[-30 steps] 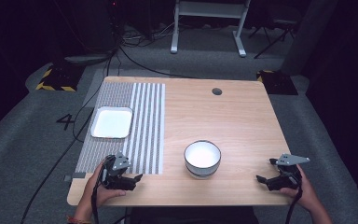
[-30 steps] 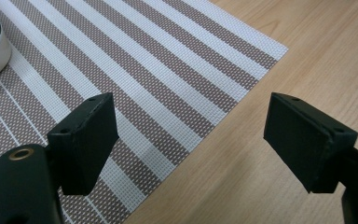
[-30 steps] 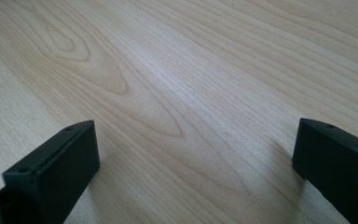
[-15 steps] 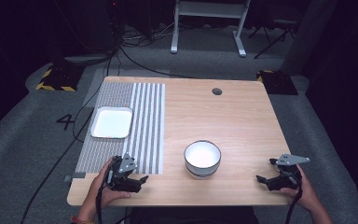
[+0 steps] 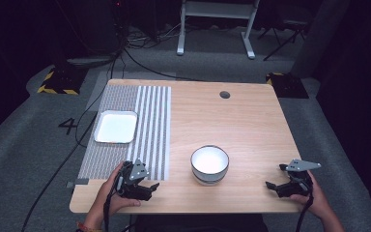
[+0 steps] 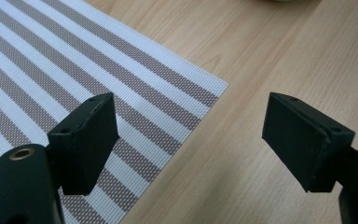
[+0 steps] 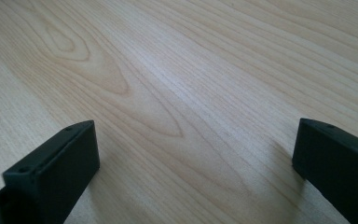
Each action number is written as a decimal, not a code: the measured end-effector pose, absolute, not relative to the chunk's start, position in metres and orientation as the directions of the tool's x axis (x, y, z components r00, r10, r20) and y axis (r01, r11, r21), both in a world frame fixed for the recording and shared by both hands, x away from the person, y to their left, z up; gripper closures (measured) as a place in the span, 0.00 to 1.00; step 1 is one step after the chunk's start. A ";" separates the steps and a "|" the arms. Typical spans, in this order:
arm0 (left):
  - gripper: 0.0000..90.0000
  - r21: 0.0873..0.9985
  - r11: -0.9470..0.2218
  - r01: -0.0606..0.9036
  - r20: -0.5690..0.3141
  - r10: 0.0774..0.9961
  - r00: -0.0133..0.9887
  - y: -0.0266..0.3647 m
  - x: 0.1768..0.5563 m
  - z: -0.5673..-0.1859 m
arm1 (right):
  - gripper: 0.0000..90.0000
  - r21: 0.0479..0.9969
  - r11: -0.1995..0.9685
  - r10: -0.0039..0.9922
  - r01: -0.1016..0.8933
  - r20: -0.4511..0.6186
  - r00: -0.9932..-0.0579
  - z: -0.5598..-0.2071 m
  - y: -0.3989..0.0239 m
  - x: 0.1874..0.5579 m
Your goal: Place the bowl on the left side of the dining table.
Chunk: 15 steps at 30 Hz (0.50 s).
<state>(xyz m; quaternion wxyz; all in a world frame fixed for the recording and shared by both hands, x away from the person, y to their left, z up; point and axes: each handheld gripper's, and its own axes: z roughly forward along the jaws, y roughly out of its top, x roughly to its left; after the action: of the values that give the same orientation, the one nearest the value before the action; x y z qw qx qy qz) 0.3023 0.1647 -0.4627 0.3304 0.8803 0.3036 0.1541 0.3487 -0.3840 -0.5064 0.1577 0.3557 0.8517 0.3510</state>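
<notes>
Left gripper (image 5: pixel 150 186), high view: held low at the near edge of the table (image 5: pixel 251 121), at the mat's (image 5: pixel 149 125) near right corner, aimed toward the bowl (image 5: pixel 210 164), which stands just right of it near the table's front middle. Right gripper (image 5: pixel 272 185) rests well apart from the bowl at the near right corner, also facing it. A tray (image 5: pixel 116 126) lies on the mat, farther back.

Left gripper view: jaws wide apart, nothing between them; the mat's (image 6: pixel 74 79) striped corner lies beneath, and a sliver of the bowl (image 6: pixel 284 1) sits at the top edge.

Right gripper view: jaws likewise spread and empty over bare wood (image 7: pixel 168 93).

Risk, as judged: a low approach from the left could snag the mat's corner and drag it with the tray; a one-sided pinch on the rim could tip or skid the bowl.

Jaw opening reads clearly from the gripper views; the high view alone gives the layout.
</notes>
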 end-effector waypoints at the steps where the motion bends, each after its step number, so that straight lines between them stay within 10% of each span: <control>1: 0.20 0.677 -0.601 0.425 0.081 0.635 0.769 0.163 0.303 -0.462 | 0.01 0.710 0.499 0.717 0.496 -0.018 -0.697 -0.506 -0.384 0.349; 15: 0.20 0.694 -0.616 0.374 0.076 0.579 0.812 0.140 0.303 -0.446 | 0.01 0.711 0.500 0.718 0.495 -0.020 -0.696 -0.507 -0.384 0.349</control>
<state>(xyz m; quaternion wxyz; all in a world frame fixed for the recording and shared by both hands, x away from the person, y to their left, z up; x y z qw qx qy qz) 0.3030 0.1401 -0.4462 0.3464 0.8866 0.2685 0.1478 0.3487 -0.3839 -0.5065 0.1586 0.3562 0.8512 0.3513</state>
